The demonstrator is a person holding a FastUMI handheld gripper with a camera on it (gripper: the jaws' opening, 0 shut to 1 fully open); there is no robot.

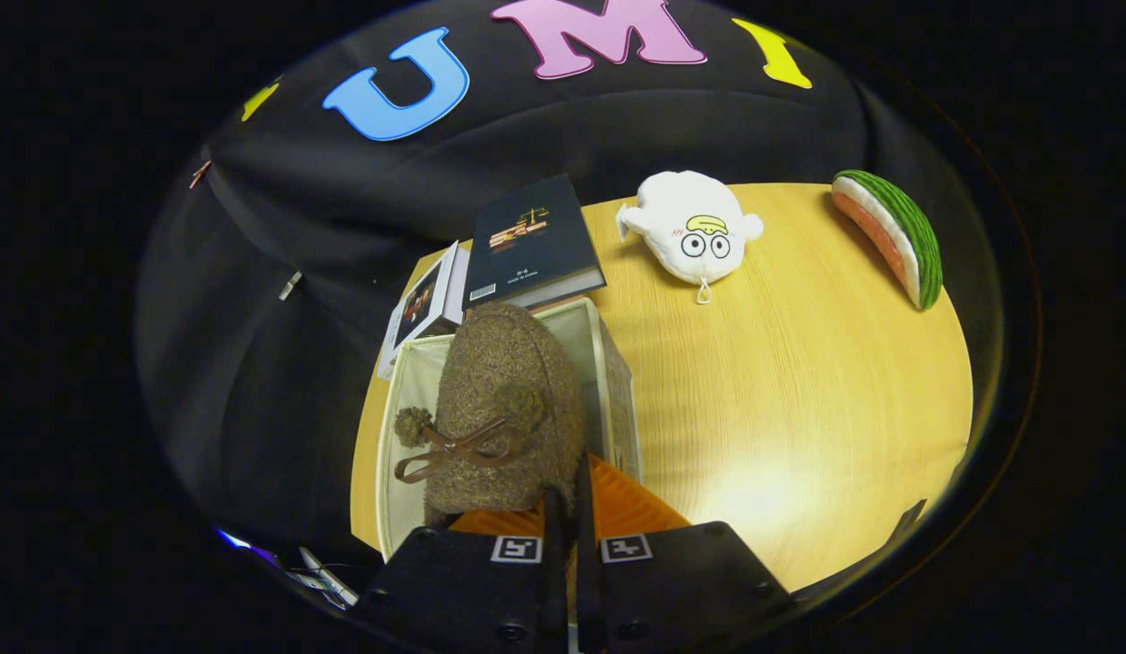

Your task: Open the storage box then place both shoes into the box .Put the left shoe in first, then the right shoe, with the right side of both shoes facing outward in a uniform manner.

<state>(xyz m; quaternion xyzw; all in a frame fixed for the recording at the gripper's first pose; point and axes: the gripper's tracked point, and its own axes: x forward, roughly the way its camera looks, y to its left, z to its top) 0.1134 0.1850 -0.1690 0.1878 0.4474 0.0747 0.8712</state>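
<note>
Gripper view looks down along the gripper point(567, 509), whose two fingers stand pressed close together with only a thin slit between them, pinching the rear edge of a fuzzy brown shoe point(508, 409). That shoe hangs toe-forward just ahead of the fingers, a brown ribbon bow point(459, 450) with two pompoms on its upper, and it sits over the open mouth of the storage box point(608, 363), a pale fabric-walled box whose cream inner walls show to the left and right of the shoe. An orange ribbed surface point(627, 504) shows at the near end of the box beside the fingers; what it belongs to cannot be told. The box stands at the left end of a light wooden surface point(799, 400). Just beyond the box lies a dark book point(531, 241), with a smaller white box point(427, 304) leaning beside it to the left. Farther across the surface, well apart from the box, rests a white plush toy point(695, 227) with a cartoon face, and beyond the right side lies a plush watermelon slice point(894, 232) near the far edge.
</note>
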